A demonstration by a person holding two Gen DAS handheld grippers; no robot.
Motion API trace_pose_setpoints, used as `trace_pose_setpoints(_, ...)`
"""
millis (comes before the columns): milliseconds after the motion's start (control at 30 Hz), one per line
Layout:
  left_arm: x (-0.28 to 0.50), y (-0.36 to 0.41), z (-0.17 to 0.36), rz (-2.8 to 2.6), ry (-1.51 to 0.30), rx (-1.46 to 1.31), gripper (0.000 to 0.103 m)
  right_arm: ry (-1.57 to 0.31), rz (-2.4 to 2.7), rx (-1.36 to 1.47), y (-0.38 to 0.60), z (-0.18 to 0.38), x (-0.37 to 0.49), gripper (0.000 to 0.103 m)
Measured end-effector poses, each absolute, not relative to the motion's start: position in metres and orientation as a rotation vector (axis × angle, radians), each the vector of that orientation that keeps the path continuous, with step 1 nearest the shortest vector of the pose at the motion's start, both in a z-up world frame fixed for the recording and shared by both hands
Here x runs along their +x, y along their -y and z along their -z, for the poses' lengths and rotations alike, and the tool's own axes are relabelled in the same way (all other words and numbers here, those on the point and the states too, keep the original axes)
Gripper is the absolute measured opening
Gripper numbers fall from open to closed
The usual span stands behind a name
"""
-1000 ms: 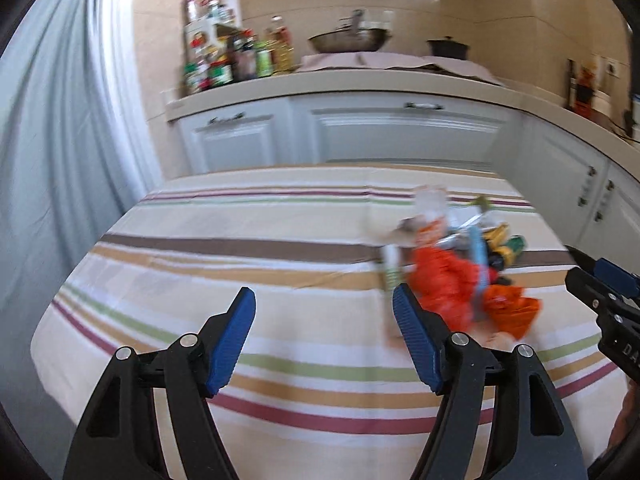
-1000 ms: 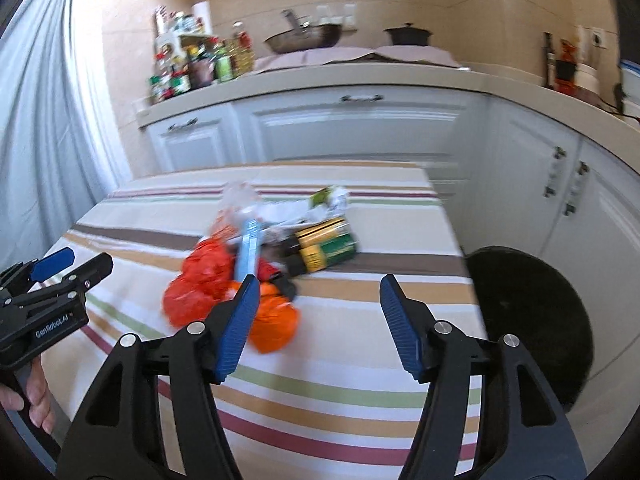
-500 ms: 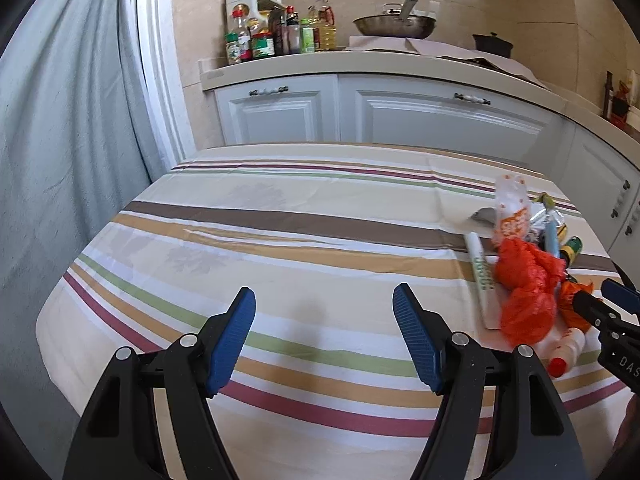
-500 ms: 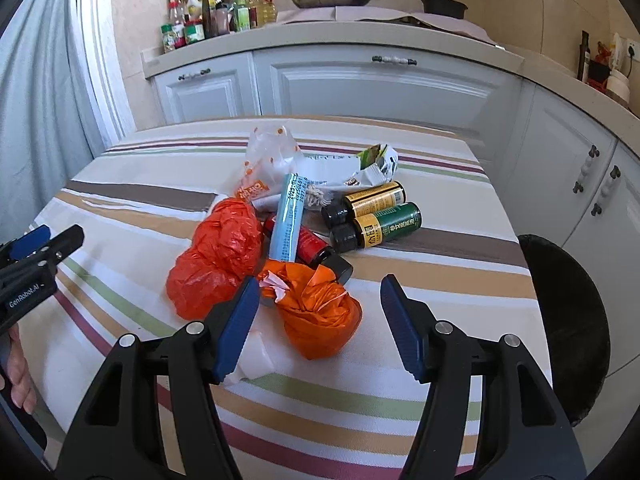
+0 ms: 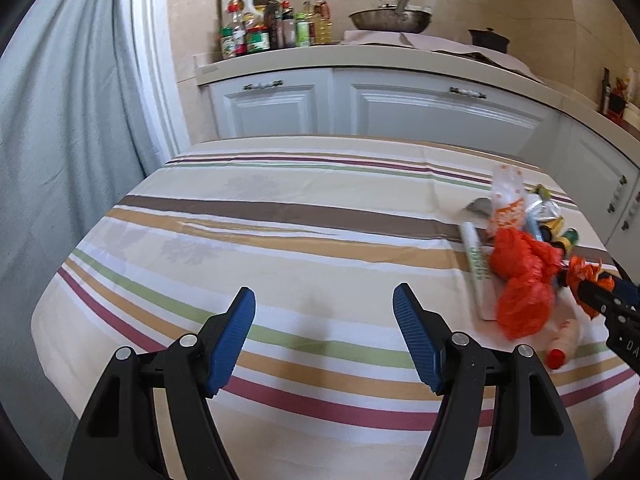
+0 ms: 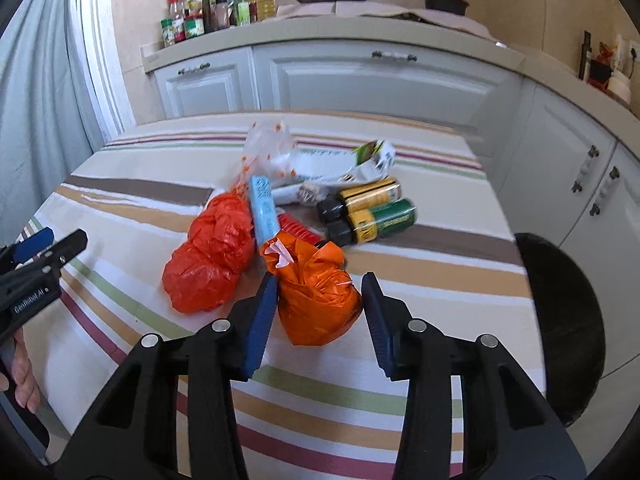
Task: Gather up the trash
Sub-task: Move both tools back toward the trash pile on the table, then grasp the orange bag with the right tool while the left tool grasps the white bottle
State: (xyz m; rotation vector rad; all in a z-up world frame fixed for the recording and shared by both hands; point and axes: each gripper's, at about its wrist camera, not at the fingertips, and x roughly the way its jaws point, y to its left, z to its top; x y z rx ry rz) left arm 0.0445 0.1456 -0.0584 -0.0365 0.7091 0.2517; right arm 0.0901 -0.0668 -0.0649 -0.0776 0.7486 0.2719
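Kitchen, white cabinets (image 6: pixel 372 76) behind; striped tablecloth (image 5: pixel 280 248) covers the table. Trash heap at its right side. Right gripper (image 6: pixel 318 300): jaws have just been closing, now half open around the knotted orange bag (image 6: pixel 316 296), which sits between the blue pads; left pad at or touching the bag, right pad just beside it, firm grip not evident. Red bag (image 6: pixel 212 256) just left, blue tube (image 6: pixel 262 210) leaning over both, two dark bottles (image 6: pixel 372 212) beyond, contents unreadable. Left gripper (image 5: pixel 324 324) wide open, empty, over bare cloth, well apart from the heap.
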Motion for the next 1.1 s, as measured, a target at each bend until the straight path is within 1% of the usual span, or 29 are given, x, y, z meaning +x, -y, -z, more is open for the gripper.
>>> trace_pose_setpoints(267,0.040,-0.101,0.054,-0.133,-0.696,0.004,0.069,-0.695,-0.206,-0.039,0.109,0.053,0.074,0.042)
trace_pose_setpoints(533,0.037,-0.046,0.056,-0.008,-0.704,0.068,0.069,-0.676,-0.127,0.026,0.163,0.055,0.061,0.042)
trace_pose_setpoints(833,0.039,-0.004,0.066,0.061,-0.723,0.119,0.069,-0.656,-0.034,0.087,0.220,0.059,0.047,0.042)
trace_pose_setpoints(933,0.040,0.006,0.070,0.083,-0.733,0.133,0.064,-0.649,-0.014,0.106,0.230,0.059,0.043,0.042)
trace_pose_setpoints(1000,0.043,0.012,0.076,0.097,-0.753,0.145,0.057,-0.648,-0.007,0.118,0.236,0.061,0.041,0.042)
trace_pose_setpoints(1100,0.048,0.014,0.083,0.108,-0.787,0.150,0.051,-0.648,-0.004,0.128,0.241,0.063,0.040,0.042)
